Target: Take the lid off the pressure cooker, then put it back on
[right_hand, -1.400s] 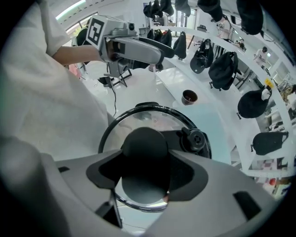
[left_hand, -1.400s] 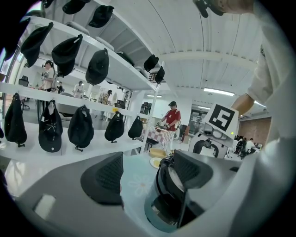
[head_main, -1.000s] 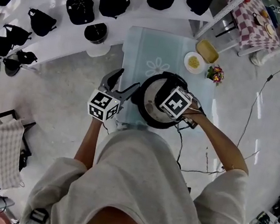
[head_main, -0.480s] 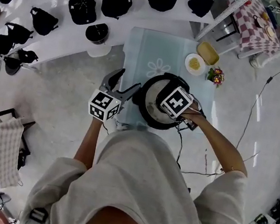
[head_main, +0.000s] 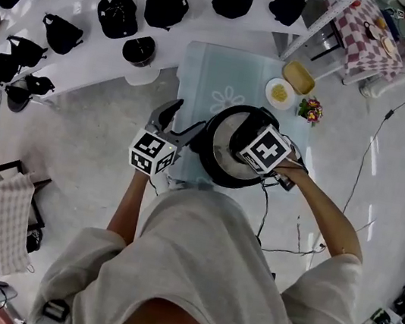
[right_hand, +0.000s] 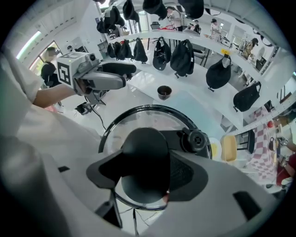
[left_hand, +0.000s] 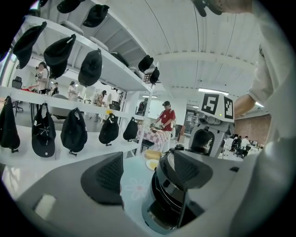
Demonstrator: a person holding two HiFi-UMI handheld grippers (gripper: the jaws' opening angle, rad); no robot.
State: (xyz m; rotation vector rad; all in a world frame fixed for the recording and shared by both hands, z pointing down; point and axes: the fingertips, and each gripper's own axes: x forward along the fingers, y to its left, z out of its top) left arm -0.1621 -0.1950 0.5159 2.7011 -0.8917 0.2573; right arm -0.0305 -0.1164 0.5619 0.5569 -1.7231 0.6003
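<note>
Since the earlier frame the right gripper (head_main: 255, 157) has shifted slightly up and to the right above the black round pressure cooker (head_main: 210, 162), which stands on the pale blue table (head_main: 202, 73) — the left gripper (head_main: 178, 126) has kept its place just beside the cooker's left side. Pointing steeply down, the right gripper's fingers (right_hand: 185, 173) are clamped on the black round knob (right_hand: 145, 152) of the glass lid with a black rim (right_hand: 134, 122). Whether the lid's rim has cleared the cooker I cannot tell. The left gripper's fingers (left_hand: 108, 173) stand wide apart, gripping nothing — the cooker's wall shows just behind one of them
</note>
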